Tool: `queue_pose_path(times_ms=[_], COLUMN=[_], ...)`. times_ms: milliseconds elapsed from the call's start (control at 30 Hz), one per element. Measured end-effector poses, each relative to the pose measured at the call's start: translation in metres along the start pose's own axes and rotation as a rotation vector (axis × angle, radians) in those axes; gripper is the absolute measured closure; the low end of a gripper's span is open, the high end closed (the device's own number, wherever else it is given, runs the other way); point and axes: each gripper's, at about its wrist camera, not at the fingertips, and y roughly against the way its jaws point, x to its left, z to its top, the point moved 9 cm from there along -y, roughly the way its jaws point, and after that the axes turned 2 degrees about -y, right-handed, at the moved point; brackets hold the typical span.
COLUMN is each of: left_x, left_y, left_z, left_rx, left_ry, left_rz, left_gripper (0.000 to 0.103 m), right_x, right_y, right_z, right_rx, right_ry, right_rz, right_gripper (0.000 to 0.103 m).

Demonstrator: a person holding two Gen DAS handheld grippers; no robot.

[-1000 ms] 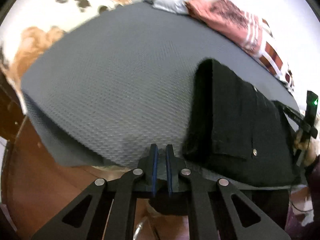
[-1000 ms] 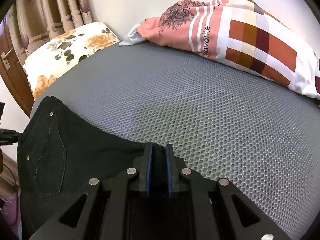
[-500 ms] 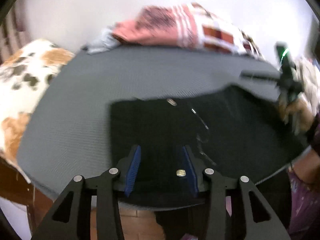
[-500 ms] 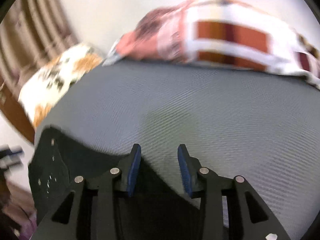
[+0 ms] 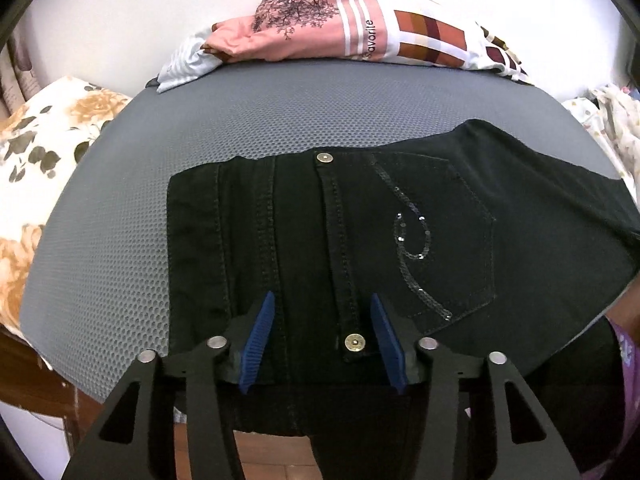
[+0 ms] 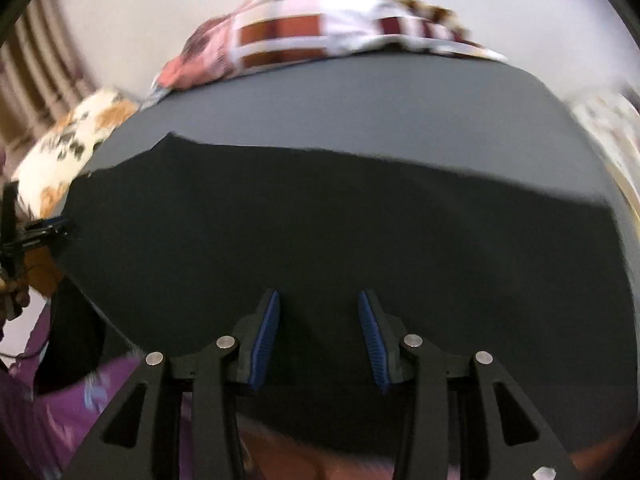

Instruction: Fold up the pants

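Left gripper [image 5: 322, 338]: angled steeply down over the near edge of the bed; jaws part-way apart and just been opening. The waistband of the pants lies between the blue pads [image 5: 256, 344], which stand clear of the cloth on both sides; nothing clamped.

Right gripper [image 6: 316, 338]: likewise tilted down, over the leg end of the garment; view smeared by motion blur. Jaws part-way apart, having just been opening, though they have barely widened in the last moment. Dark fabric sits under the gap, the pads [image 6: 266, 340] not closed on it; nothing held.

Pants [image 5: 360, 248]: black denim, lying flat on the grey mesh mattress [image 5: 120, 208] near its front edge. Long axis runs side to side across both views: waistband at the left, legs [image 6: 360, 240] trailing off to the right. Back pocket with sequin swirl [image 5: 416, 248] faces up; metal button [image 5: 355, 342] sits at the near edge, a second rivet [image 5: 324, 157] at the far edge.

Surroundings: patchwork pillow [image 5: 360, 24] along the far wall; floral pillow [image 5: 44, 152] at the left side of the bed. Containers: none in view.
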Motion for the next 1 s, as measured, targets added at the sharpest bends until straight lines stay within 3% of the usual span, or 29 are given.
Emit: queue_pose_path(times_ms=[67,133,200,300,400,567,733,1000], left_x=[0.003,0.005,0.005,0.001,-0.009,-0.031,-0.046,-0.045], left_y=[-0.002,-0.002,-0.001,0.004,0.012,0.024,0.026,0.025], left_z=[-0.001,-0.001,0.0,0.002,0.007,0.017,0.02,0.019], left_rx=[0.003,0.001,0.006,0.006,-0.009,-0.051,-0.058,-0.054], left_ry=[0.011,0.028,0.029,0.022,0.02,-0.001,-0.03,-0.005], left_rz=[0.0,-0.008,0.001,0.02,0.006,-0.013,-0.018,-0.037], left_gripper=[0.043,0.043,0.043,0.043,0.043,0.043,0.043,0.043], right_x=[-0.029,-0.071,-0.129,-0.199,-0.231,-0.249,-0.248,-0.228], right_y=[0.016,0.038,0.065,0.103,0.116,0.114,0.103,0.097], right_z=[-0.012,-0.025,-0.038,-0.061,-0.076,-0.094,-0.089,-0.093], right_rx=[-0.013,-0.04,-0.112,-0.287,-0.381,-0.413,-0.442,-0.42], right_ry=[-0.044,-0.168,-0.4,-0.771,-0.946,-1.009,-1.026,-1.051], right_rz=[-0.053,-0.081,-0.082,0.058,0.189,0.238,0.279,0.361], right_gripper=[0.065,0.066,0.065,0.063,0.063,0.063,0.065,0.065])
